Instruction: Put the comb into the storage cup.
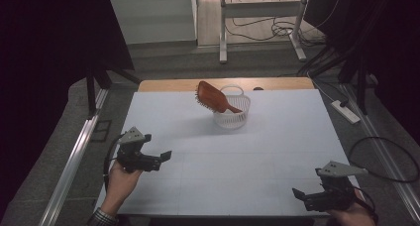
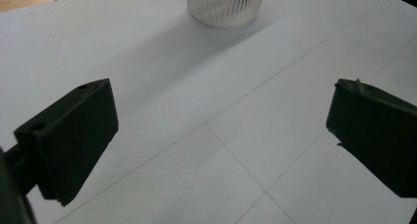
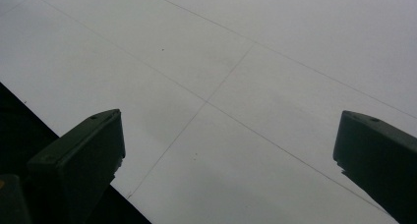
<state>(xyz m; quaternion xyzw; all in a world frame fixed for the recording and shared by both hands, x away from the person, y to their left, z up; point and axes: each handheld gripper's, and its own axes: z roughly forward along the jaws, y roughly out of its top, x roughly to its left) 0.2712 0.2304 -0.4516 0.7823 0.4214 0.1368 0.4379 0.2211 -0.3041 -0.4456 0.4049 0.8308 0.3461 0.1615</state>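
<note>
Hairbrush [image 1: 214,98] and basket [image 1: 232,112] are seen together at the far middle of a white counter [image 1: 277,151], viewed from above the person's side. The brush is reddish-brown, with its paddle head sticking up and out to the left over the rim and its handle slanting down inside the white, slatted basket, so it is propped by the rim rather than lying flat; this placement is judged to leave the head free to be gripped. In the left gripper view, the lower wall of the basket [image 2: 226,5] is seen at the top edge, ahead of the black jaws. The left tool [image 1: 165,156] is held by a hand near the front left of the counter, well apart from the basket, angled toward the middle, its jaws spread wide with nothing between them. The right tool [image 1: 298,194] is held at the front right corner, also well apart from the basket, jaws likewise spread wide and empty; its own view looks down on bare counter [image 3: 255,76] crossed by thin seam lines, with the counter's dark edge at lower left. Both tools are judged to be resting at a ready position, with no reach yet begun. Beyond the counter, a strip of wooden edge, desk legs and floor cables are visible. No brand, label or readable writing can be made out anywhere.
</note>
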